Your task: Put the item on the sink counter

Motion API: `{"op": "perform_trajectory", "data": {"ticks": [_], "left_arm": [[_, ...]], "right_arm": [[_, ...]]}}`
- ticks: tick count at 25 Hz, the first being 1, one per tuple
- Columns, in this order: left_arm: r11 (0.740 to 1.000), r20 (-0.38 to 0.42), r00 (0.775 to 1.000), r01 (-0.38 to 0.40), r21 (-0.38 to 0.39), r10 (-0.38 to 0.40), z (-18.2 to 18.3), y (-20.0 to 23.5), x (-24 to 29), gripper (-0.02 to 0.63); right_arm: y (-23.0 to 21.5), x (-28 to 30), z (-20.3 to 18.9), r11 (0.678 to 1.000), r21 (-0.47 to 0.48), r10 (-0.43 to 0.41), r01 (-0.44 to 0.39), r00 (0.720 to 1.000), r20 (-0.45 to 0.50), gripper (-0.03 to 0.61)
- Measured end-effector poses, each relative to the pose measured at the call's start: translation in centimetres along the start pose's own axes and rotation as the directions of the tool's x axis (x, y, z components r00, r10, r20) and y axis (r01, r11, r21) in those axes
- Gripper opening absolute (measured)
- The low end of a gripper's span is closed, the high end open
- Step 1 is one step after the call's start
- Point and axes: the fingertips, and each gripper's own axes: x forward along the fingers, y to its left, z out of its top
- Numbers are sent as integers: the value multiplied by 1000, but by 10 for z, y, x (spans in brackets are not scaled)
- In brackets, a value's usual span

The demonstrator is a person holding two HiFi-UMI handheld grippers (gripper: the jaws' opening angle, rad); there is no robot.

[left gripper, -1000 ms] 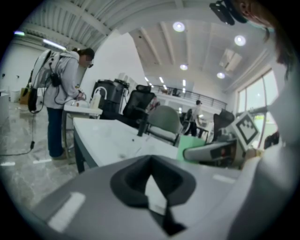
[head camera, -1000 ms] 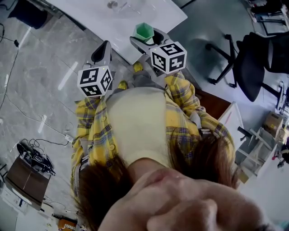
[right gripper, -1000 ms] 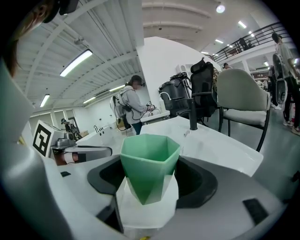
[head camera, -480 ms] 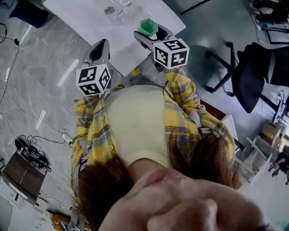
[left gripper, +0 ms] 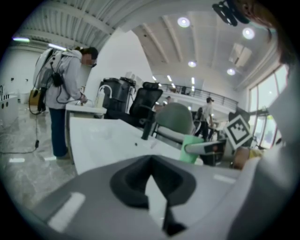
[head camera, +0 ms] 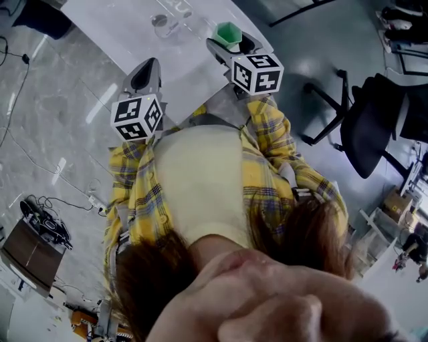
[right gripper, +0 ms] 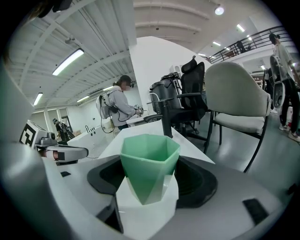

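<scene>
A green faceted cup (head camera: 228, 32) sits between the jaws of my right gripper (head camera: 232, 44), which is shut on it. In the right gripper view the cup (right gripper: 149, 164) stands upright, and the right gripper (right gripper: 149, 192) clamps its lower half. The cup hangs over the near right part of the white counter (head camera: 127, 37). My left gripper (head camera: 146, 72) is at the counter's near edge with its jaws together and nothing in them. In the left gripper view the left gripper (left gripper: 157, 197) points along the counter, and the cup (left gripper: 191, 149) shows at the right.
A clear glass item (head camera: 162, 21) lies on the counter's far part, and a black post (right gripper: 166, 119) rises from it. Office chairs (head camera: 371, 110) stand on the right. Cables and gear (head camera: 43, 224) lie on the floor to the left. A person (left gripper: 63, 89) stands at another counter.
Both grippers have moved forward towards the counter. The cup was at the counter's corner and now hangs over the counter top. The grip on the cup is unchanged.
</scene>
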Motion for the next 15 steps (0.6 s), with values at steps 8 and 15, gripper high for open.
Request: {"op": "perform_trajectory", "data": {"ticks": [8, 15], "left_arm": [[1000, -15, 1000, -23, -7, 23, -1, -1, 17, -5], [999, -28, 999, -42, -4, 42, -5, 2, 23, -5]], "right_arm": [[-34, 10, 0, 994, -87, -70, 70, 998, -2, 327], [-56, 18, -6, 978, -155, -143, 141, 990, -4, 327]]}}
